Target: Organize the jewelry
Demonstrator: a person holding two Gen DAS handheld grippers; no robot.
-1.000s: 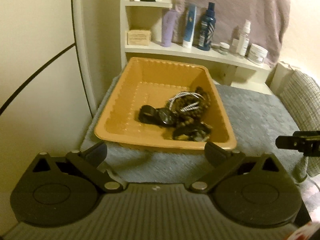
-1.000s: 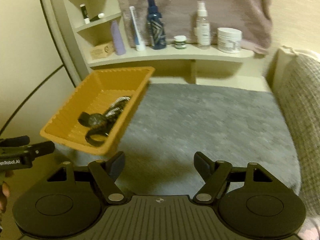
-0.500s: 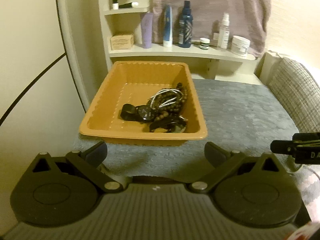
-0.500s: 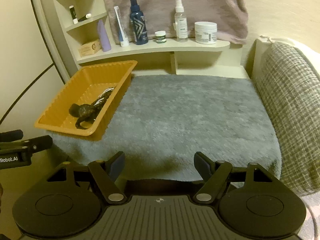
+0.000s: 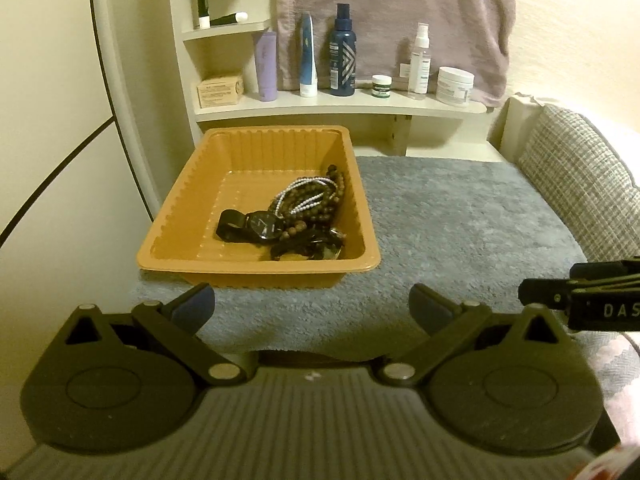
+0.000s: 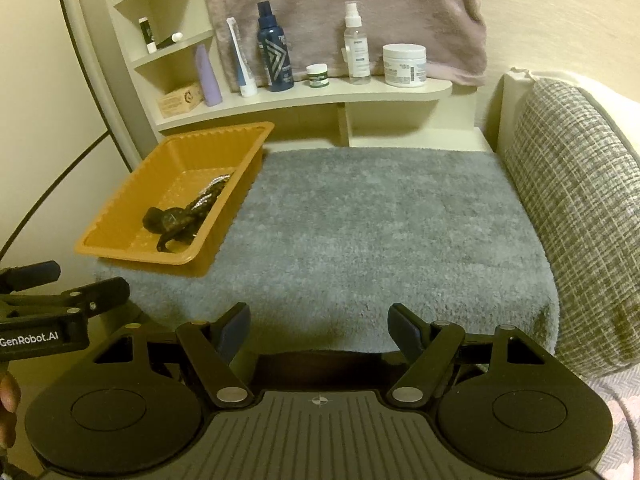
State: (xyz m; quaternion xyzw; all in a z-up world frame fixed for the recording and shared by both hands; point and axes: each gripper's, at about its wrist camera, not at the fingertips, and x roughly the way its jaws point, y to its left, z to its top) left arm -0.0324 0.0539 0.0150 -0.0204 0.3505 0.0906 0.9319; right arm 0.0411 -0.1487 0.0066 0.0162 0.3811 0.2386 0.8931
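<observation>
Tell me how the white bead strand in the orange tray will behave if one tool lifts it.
The white bead strand will probably go limp and dangle, since it lies in loose loops. It seems tangled with the brown bead strands, so those may lift too. Small round beads could slip between the pads.

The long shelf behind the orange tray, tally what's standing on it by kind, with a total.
Tubes: 2, lilac tube and blue-white tube
Bottles: 2, dark blue bottle and clear spray bottle
Jars: 2, small green jar and big white jar
Boxes: 1, cardboard box
Total: 7
</observation>
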